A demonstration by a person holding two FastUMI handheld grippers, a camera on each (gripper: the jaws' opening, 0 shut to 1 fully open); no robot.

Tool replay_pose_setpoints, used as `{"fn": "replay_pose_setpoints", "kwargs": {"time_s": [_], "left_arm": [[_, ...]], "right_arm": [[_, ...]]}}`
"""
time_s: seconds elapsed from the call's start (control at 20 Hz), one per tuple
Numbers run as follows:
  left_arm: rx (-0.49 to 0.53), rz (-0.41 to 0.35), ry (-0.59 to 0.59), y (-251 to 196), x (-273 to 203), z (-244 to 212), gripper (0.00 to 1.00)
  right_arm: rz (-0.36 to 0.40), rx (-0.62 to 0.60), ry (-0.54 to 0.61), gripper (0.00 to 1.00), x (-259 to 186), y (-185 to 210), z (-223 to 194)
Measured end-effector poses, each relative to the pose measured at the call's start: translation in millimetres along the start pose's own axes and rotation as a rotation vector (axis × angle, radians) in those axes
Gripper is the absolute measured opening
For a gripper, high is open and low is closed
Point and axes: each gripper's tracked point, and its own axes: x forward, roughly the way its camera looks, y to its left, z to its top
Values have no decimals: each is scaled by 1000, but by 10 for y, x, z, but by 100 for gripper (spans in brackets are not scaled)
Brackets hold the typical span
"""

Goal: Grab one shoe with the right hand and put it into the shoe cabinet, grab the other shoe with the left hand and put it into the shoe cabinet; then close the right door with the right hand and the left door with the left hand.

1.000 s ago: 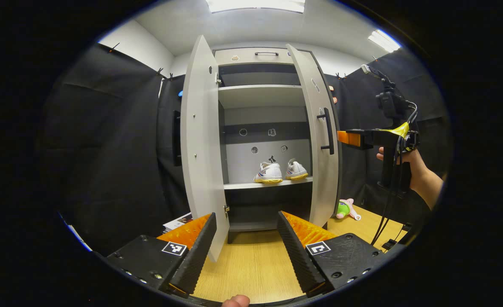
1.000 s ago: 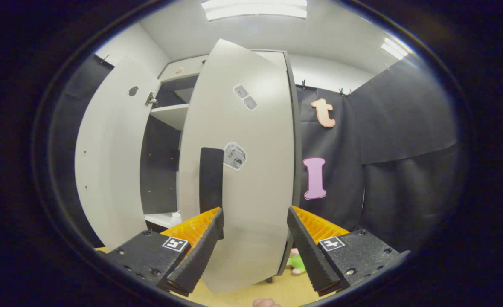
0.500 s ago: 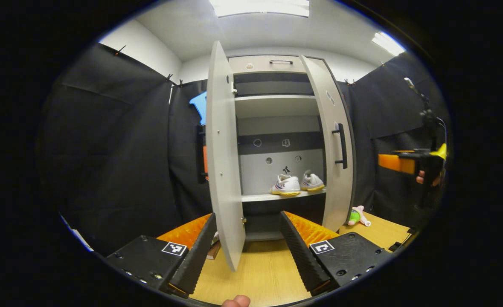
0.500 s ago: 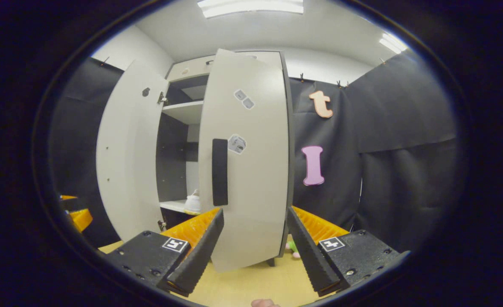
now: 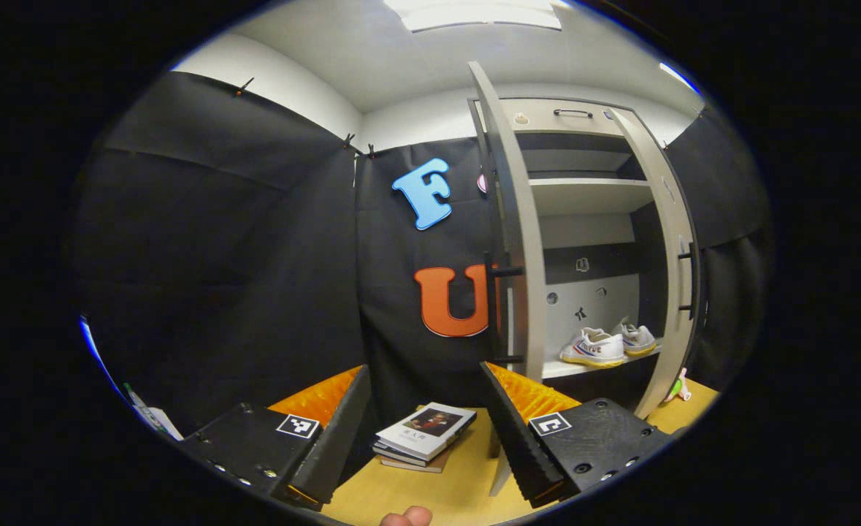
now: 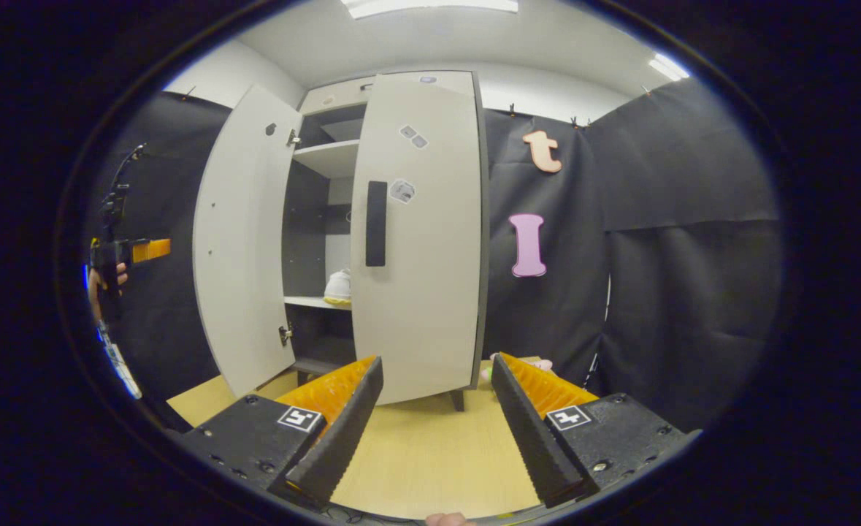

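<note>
The left gripper point(image 5: 423, 431) is being held with its fingers spread wide and nothing between them, low over the wooden floor point(image 5: 445, 497). It is being pointed at the outer side of the left door point(image 5: 521, 241) of the shoe cabinet point(image 5: 583, 197), which is being seen almost edge-on and is standing wide open, with its dark handle point(image 5: 492, 307) facing the gripper. Between the spread fingers, farther off on the floor, a small stack of books point(image 5: 424, 435) is lying near the foot of that door. Past the door's edge, the two white shoes point(image 5: 609, 345) are sitting side by side on the lower shelf point(image 5: 558, 369) inside the cabinet. A fingertip point(image 5: 404, 517) is showing at the bottom edge of the left gripper view.

The right gripper point(image 6: 436, 431) is likewise being held spread apart and empty, above the floor and apart from the cabinet. In the right gripper view the right door point(image 6: 419, 234) is being seen face-on, nearly shut but with a gap beside it; its dark handle point(image 6: 376, 223) and a few stickers point(image 6: 402, 191) are showing on its front. Through the gap one shoe point(image 6: 339, 286) is being seen on the shelf. At the far left of that view the left gripper point(image 6: 145, 250) is being held up by a hand point(image 6: 101, 281), beside the open left door point(image 6: 244, 234). A small soft toy point(image 5: 680, 386) is lying on the floor at the foot of the right door.
</note>
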Motion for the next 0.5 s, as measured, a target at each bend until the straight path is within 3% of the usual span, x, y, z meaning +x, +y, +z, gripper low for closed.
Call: {"fn": "replay_pose_setpoints", "kwargs": {"time_s": [0.3,0.5], "left_arm": [[-38,5,64,70,402,-150,89],[-45,-52,47,-103,524,-87,89]], "right_arm": [[-33,-11,-9,97,-41,-66,26],[-53,-1,0,97,-35,-93,-8]]}}
